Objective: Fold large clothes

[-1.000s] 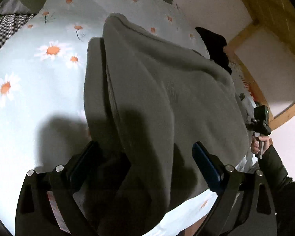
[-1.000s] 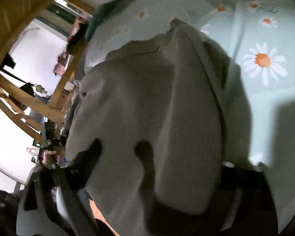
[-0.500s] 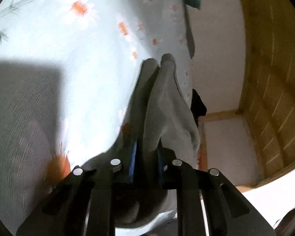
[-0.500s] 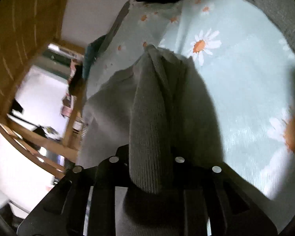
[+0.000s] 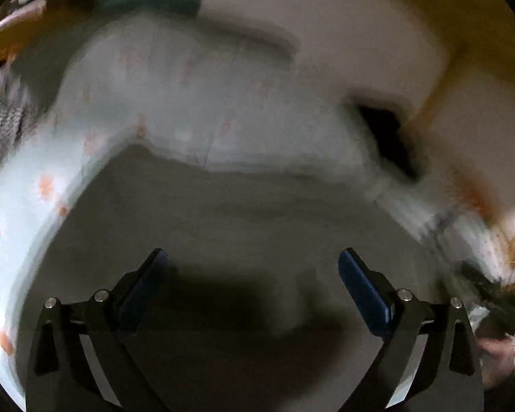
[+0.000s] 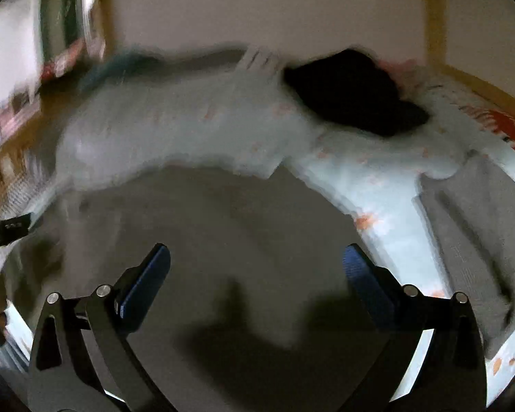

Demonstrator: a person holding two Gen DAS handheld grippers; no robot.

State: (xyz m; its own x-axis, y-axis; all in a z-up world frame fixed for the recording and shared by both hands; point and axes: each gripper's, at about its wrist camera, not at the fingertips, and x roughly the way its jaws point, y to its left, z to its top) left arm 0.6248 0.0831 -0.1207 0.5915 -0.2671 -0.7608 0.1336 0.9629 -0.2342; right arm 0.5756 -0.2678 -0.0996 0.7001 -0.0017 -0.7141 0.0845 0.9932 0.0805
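Bed cover (image 5: 195, 110): pale blue with small orange-centred flowers, it fills the upper and left parts of the left wrist view and arcs across the middle of the right wrist view (image 6: 195, 130); both pictures are smeared by motion.
Grey garment (image 5: 243, 226): a large knit piece lying spread on the bed cover, filling the lower middle of both views (image 6: 223, 233); its far edge runs as a curved line across the centre of each frame, and the grippers' shadows fall on it low in the frame.
Second grey cloth (image 6: 470, 226): lies on the cover at the right edge of the right wrist view, apart from the main garment; it may be a separate folded piece, but the blur makes that hard to say.
Black item (image 6: 353, 96): a dark heap on the cover, upper right of centre in the right wrist view; upper right in the left wrist view (image 5: 391, 137).
Wooden frame (image 5: 463, 34): yellow-brown boards at the upper right corner.
Left gripper (image 5: 250, 267): jaws have just been opening and stand wide, blue pads apart, nothing pinched; the garment lies below them.
Right gripper (image 6: 257, 264): jaws likewise have just been opening, spread wide over the garment, gripping nothing.
Hand (image 5: 498, 353): lower right edge of the left wrist view, blurred, by a dark device.
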